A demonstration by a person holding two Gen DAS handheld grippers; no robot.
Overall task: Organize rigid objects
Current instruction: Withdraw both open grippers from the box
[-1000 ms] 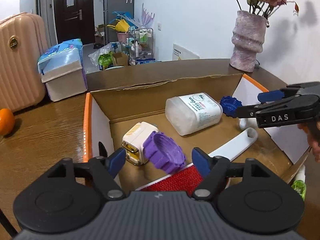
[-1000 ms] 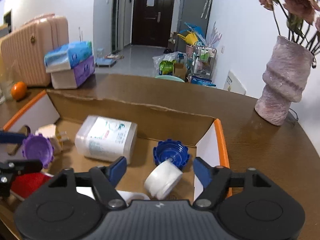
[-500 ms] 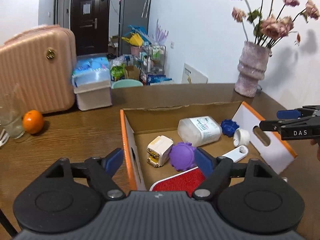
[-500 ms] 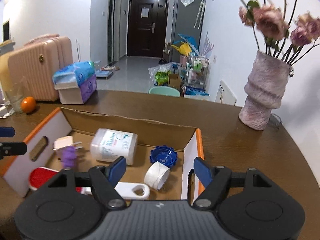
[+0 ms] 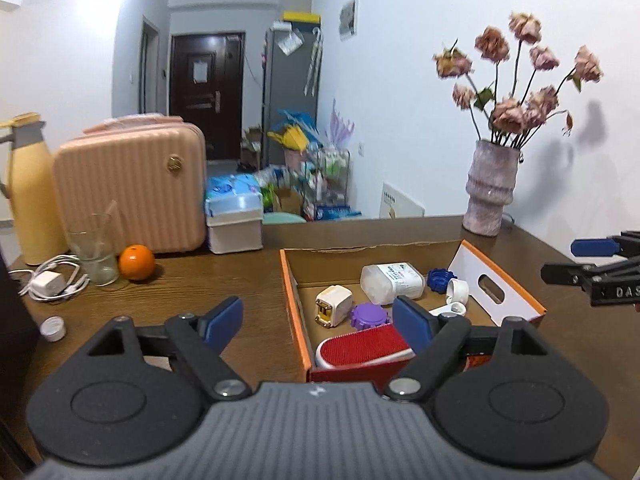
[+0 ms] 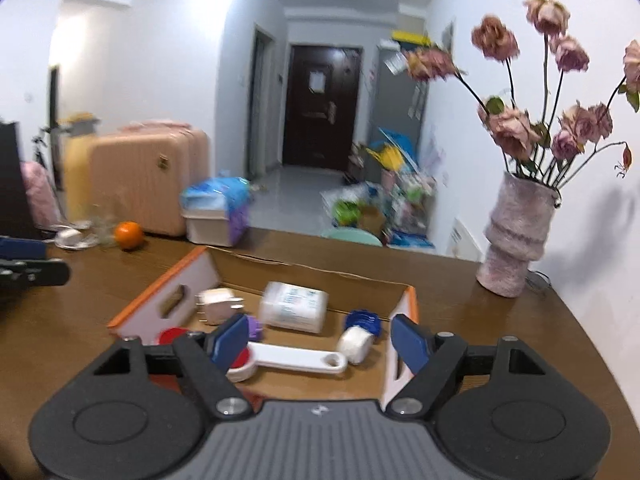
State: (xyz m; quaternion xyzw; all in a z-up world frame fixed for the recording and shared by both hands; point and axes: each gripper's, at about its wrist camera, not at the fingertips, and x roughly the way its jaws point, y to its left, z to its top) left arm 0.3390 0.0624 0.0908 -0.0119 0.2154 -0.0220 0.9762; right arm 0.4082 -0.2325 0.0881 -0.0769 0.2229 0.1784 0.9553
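- An open cardboard box with orange-edged white flaps (image 5: 496, 288) is seen on the brown wooden worktop (image 5: 224, 280), and the rigid objects are gathered inside it.
- A white rectangular plastic bottle (image 5: 390, 283) is laid on its side near the far wall, with a blue ridged cap (image 5: 439, 279) and a small white cylinder (image 5: 457, 290) just beside it.
- A white plug adapter (image 5: 333, 306) and a purple ridged cap (image 5: 367, 316) are placed nearer, beside a red brush with a white handle (image 5: 360, 346).
- The left gripper (image 5: 318, 322) is held above the box's near edge; its fingers are opening, with nothing gripped between them.
- The right gripper (image 6: 318, 338) is likewise opening and empty.
- An orange fruit (image 5: 137, 262) and a pink textured vase (image 5: 489, 188) are set on the worktop outside the box.
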